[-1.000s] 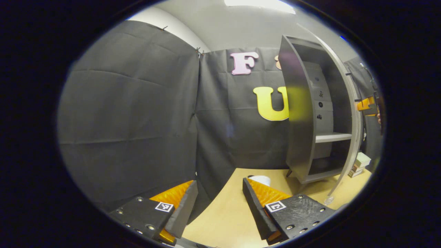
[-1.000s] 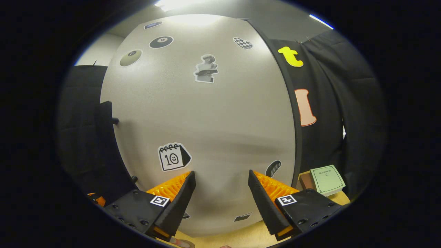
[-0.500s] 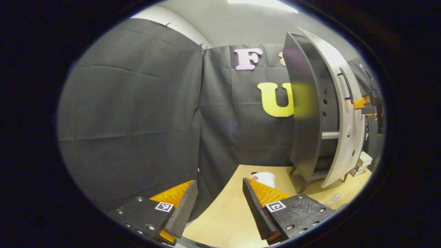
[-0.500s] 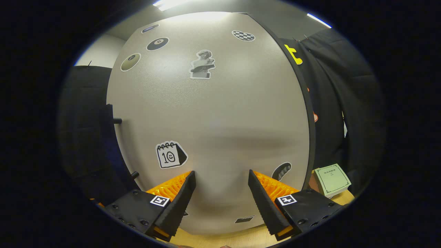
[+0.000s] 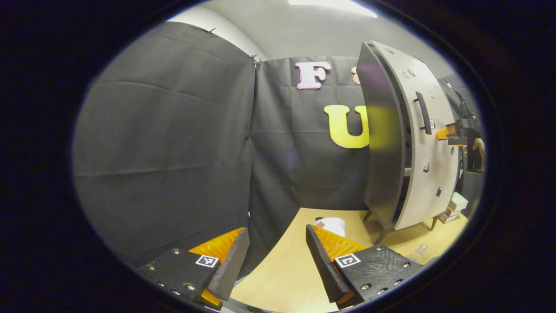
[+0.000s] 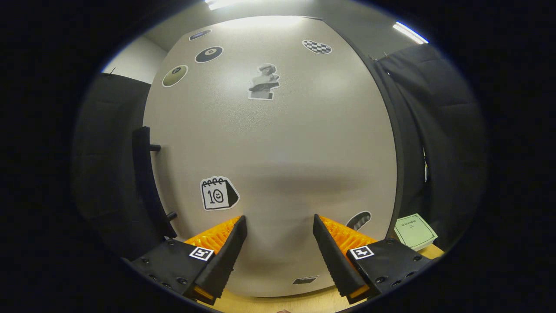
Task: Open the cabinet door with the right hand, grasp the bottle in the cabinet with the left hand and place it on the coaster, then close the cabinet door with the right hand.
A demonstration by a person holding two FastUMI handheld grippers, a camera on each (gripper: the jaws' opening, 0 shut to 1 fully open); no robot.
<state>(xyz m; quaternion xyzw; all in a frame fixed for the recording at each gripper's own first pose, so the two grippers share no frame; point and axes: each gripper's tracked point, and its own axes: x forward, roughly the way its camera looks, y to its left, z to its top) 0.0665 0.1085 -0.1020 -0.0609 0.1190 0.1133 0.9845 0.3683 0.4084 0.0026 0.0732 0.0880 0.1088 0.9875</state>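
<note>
1. Left gripper point(image 5: 276, 256): jaws spread with nothing between them, low at 6 o'clock of the left gripper view over the wooden table point(image 5: 282, 269)
2. Bottle point(image 5: 332, 225): white, seen just past the right finger at about 5 o'clock, standing on the table out of the cabinet; the coaster under it cannot be made out
3. Cabinet point(image 5: 382, 143): at 3 o'clock; a second ago its shelves stood exposed, now the cabinet door point(image 5: 428, 143) covers nearly all of the front, a thin dark gap left at the handle side
4. Right gripper point(image 6: 280, 254): jaws apart, holding nothing, close against the door's pale sticker-covered face point(image 6: 278, 152), handle point(image 6: 145, 182) at 9 o'clock; it also shows far off in the left gripper view at 3 o'clock
5. Judgement: the bottle step looks done and the closing push is almost finished; one last nudge should seat the door
</note>
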